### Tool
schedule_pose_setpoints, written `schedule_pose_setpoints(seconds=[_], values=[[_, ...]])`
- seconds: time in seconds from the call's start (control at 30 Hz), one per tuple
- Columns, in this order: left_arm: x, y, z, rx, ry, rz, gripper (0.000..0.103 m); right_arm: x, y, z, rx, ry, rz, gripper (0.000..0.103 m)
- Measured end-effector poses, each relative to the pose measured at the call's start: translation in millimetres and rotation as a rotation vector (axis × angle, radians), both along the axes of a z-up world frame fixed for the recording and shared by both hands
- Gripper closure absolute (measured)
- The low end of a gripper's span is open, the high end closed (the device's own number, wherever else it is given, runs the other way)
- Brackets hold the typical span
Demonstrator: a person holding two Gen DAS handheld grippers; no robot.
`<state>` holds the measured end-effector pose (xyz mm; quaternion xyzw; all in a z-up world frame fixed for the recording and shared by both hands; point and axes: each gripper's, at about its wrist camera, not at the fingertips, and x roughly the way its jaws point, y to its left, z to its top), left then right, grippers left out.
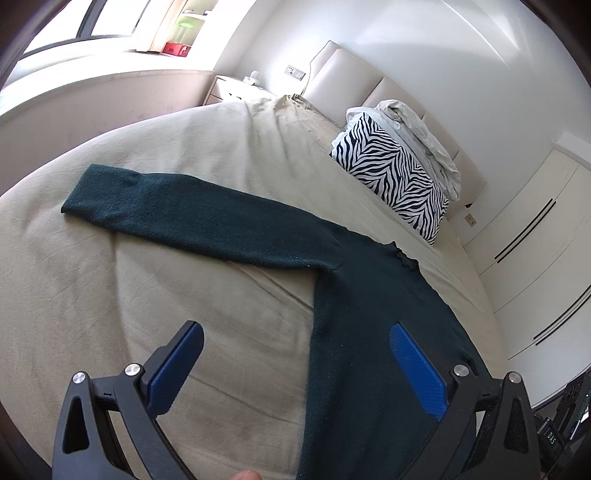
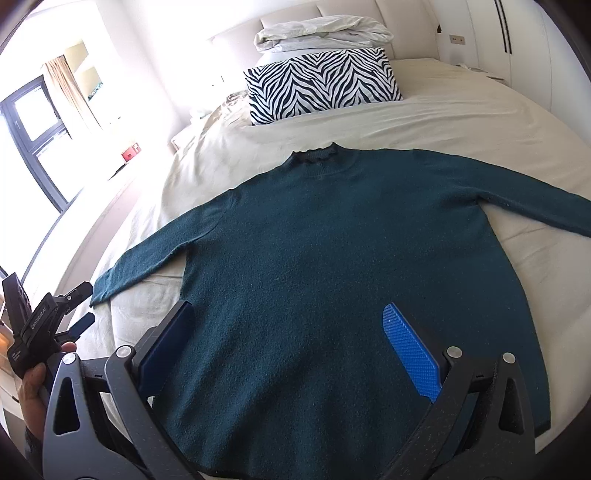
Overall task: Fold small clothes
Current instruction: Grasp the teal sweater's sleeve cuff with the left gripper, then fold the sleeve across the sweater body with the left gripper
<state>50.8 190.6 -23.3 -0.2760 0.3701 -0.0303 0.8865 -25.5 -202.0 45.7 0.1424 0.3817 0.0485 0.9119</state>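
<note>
Item: 1 dark teal sweater (image 2: 325,266), knit, long-sleeved, ruffled neck at upper centre of the right wrist view — laid flat, face up, on a beige bed cover (image 1: 147,302), both sleeves spread outward. Condition: unfolded; no fold begun, by the look of it. Left sleeve (image 1: 177,218) runs from centre to the left of the left wrist view, cuff at the left edge of the garment, lying smooth. Left gripper (image 1: 295,347): 2 blue-padded fingers spread wide, holding nothing, hovering low in frame over the sweater's side seam and bare cover. Right gripper (image 2: 288,325): fingers likewise wide apart and empty, poised at lower centre over the body near the hem. Surroundings: zebra-print pillow (image 2: 321,83) and rumpled pale bedding (image 2: 325,33) at the top of the right wrist view, well apart from the garment. Handling note, as a judgement — the likely first step is a sleeve fold: pinch the cuff and a shoulder point, lift little, carry the sleeve across the chest, keep the knit flat so that the side edge stays straight.
</note>
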Motion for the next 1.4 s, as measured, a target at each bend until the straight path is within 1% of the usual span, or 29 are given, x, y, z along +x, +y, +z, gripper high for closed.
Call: schedule_pose_setpoints(seconds=[0.03, 0.1, 0.17, 0.23, 0.3, 0.4, 0.43, 0.5, 0.53, 0.57, 0.63, 0.7, 0.73, 0.8, 0.83, 0.87, 0.9, 0.93, 1.0, 1.03, 1.07, 1.13, 1.17, 1.2, 1.23, 1.3, 1.33, 1.37, 1.4], values=[[3.1, 12.2, -5.2, -0.031, 0.022, 0.021, 0.000, 2.6, 2.9, 2.4, -0.010, -0.008, 0.005, 0.000], [3.4, 42.9, -15.5, -0.135, 0.027, 0.106, 0.000, 7.8, 6.6, 7.4, -0.023, -0.024, 0.013, 0.000], [3.5, 72.0, -24.3, -0.226, -0.003, 0.183, 0.000, 13.5, 9.4, 10.6, -0.022, -0.032, 0.019, 0.000], [6.8, 98.7, -33.9, -0.298, -0.017, 0.244, 0.000, 18.8, 11.5, 13.0, -0.018, -0.033, 0.024, 0.000], [12.6, 122.2, -44.0, -0.350, -0.014, 0.307, 0.001, 24.5, 14.7, 13.7, -0.028, -0.032, 0.029, 0.000], [18.2, 148.3, -55.1, -0.407, -0.048, 0.388, 0.005, 33.5, 20.7, 15.7, -0.029, -0.033, 0.042, 0.000], [21.1, 154.6, -59.1, -0.428, -0.051, 0.417, 0.007, 36.7, 22.7, 15.9, -0.021, -0.032, 0.047, 0.003], [27.0, 165.3, -69.4, -0.487, -0.064, 0.461, 0.011, 44.1, 26.6, 13.9, -0.010, -0.020, 0.059, 0.012], [30.2, 171.5, -75.5, -0.522, -0.073, 0.484, 0.012, 48.5, 28.5, 11.9, -0.003, -0.007, 0.068, 0.020], [33.3, 175.1, -81.9, -0.554, -0.077, 0.506, 0.012, 52.9, 29.6, 8.7, 0.007, 0.006, 0.075, 0.023], [37.3, 180.6, -95.6, -0.601, -0.057, 0.567, 0.012, 59.4, 30.8, 4.4, 0.027, 0.025, 0.076, 0.027], [34.9, 182.2, -104.5, -0.623, -0.040, 0.644, 0.014, 62.3, 30.6, 1.0, 0.036, 0.037, 0.080, 0.032], [32.2, 181.3, -105.2, -0.631, -0.053, 0.675, 0.014, 64.2, 30.1, -0.5, 0.040, 0.039, 0.078, 0.034], [31.9, 182.2, -105.2, -0.637, -0.075, 0.713, 0.016, 67.4, 28.1, -3.9, 0.052, 0.042, 0.072, 0.042], [36.0, 183.1, -105.2, -0.635, -0.074, 0.718, 0.018, 69.5, 26.9, -5.9, 0.058, 0.047, 0.074, 0.051], [40.5, 185.1, -107.0, -0.634, -0.068, 0.719, 0.026, 71.6, 25.4, -8.4, 0.063, 0.054, 0.073, 0.056], [45.5, 187.5, -110.9, -0.643, -0.061, 0.724, 0.036, 73.6, 23.5, -10.7, 0.070, 0.060, 0.070, 0.056], [49.7, 191.0, -117.3, -0.662, -0.049, 0.735, 0.042, 75.7, 21.0, -13.5, 0.081, 0.067, 0.067, 0.057], [56.3, 197.5, -127.6, -0.700, -0.034, 0.760, 0.066, 76.3, 15.7, -17.0, 0.101, 0.072, 0.061, 0.058], [59.2, 199.9, -129.4, -0.701, -0.026, 0.762, 0.071, 76.0, 12.9, -17.7, 0.105, 0.069, 0.056, 0.058], [63.4, 200.8, -129.1, -0.692, -0.015, 0.760, 0.078, 75.5, 9.8, -18.3, 0.105, 0.066, 0.052, 0.061], [74.6, 195.2, -117.9, -0.640, -0.006, 0.733, 0.085, 74.9, 0.9, -20.2, 0.112, 0.063, 0.046, 0.065], [81.8, 187.6, -105.2, -0.586, -0.008, 0.707, 0.093, 74.4, -3.9, -21.3, 0.115, 0.063, 0.037, 0.067], [89.0, 180.1, -91.4, -0.521, -0.018, 0.669, 0.095, 73.6, -10.6, -22.3, 0.122, 0.065, 0.028, 0.068], [99.5, 168.7, -75.3, -0.457, -0.030, 0.616, 0.095, 73.6, -17.3, -23.9, 0.137, 0.066, 0.018, 0.069], [125.3, 132.3, -41.5, -0.326, -0.058, 0.457, 0.095, 73.1, -33.0, -25.7, 0.179, 0.066, -0.007, 0.069], [138.9, 106.1, -24.3, -0.238, -0.070, 0.366, 0.095, 71.8, -41.7, -26.5, 0.199, 0.063, -0.020, 0.069], [152.6, 74.2, -7.6, -0.134, -0.084, 0.264, 0.095, 70.3, -50.3, -27.1, 0.215, 0.060, -0.032, 0.069], [162.9, 32.6, 6.7, 0.000, -0.094, 0.155, 0.094, 69.5, -59.0, -28.1, 0.232, 0.057, -0.043, 0.069]])
